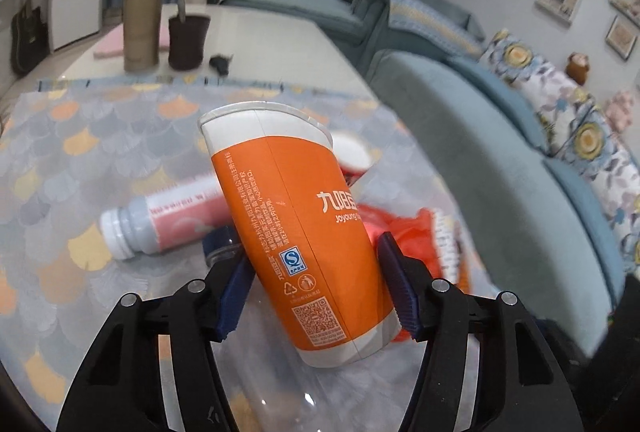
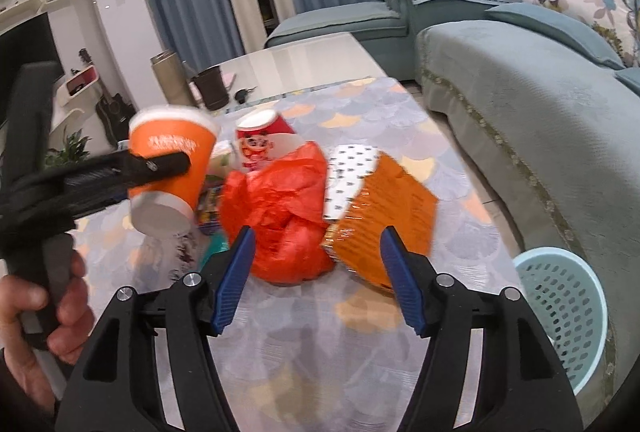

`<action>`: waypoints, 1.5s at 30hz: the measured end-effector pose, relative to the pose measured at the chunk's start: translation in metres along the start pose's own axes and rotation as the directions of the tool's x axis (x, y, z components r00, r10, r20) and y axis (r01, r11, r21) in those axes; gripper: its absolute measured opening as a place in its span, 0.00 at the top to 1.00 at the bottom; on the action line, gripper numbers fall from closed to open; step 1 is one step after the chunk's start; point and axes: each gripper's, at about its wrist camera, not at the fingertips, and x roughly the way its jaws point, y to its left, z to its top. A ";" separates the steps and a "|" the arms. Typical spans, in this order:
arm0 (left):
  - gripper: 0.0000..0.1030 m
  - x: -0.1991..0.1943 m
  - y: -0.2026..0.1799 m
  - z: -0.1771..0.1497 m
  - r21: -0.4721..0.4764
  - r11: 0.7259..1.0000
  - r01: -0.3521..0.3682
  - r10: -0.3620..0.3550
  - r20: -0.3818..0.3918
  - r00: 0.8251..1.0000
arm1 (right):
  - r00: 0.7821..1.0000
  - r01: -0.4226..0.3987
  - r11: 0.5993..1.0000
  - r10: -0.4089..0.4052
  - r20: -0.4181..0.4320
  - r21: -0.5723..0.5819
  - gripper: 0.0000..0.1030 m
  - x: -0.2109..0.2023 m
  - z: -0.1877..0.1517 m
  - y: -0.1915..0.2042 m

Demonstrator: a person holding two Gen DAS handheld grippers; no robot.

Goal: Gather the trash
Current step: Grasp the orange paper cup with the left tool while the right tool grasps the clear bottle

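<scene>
The left gripper (image 1: 316,284) is clamping the light, crushable orange paper cup (image 1: 298,228) mid-wall beside the crumpled red plastic bag (image 2: 280,207), while the right gripper (image 2: 318,272) is hanging unclenched, holding nothing.

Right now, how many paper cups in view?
2. The orange cup is lifted off the table between the left gripper fingers. The red-and-white cup stands behind the red plastic bag. The pile may hide more.

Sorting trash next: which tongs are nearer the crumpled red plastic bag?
Right. The right tongs stand open just before the crumpled red plastic bag; the left tongs grip the orange paper cup beside it.
</scene>
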 end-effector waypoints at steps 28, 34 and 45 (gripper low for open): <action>0.42 -0.073 0.106 -0.061 -0.032 0.959 -0.280 0.281 0.032 0.959 | 0.985 -0.060 0.974 0.022 -0.172 -0.216 0.40 0.054 -0.032 0.141; 0.42 -0.067 0.105 -0.066 -0.028 0.963 -0.270 0.270 0.028 0.962 | 0.979 -0.062 0.973 0.017 -0.204 -0.220 0.43 0.069 -0.033 0.141; 0.42 -0.080 0.096 -0.062 -0.031 0.973 -0.230 0.231 0.062 0.971 | 0.985 -0.092 0.974 0.058 -0.162 -0.208 0.58 0.045 -0.025 0.136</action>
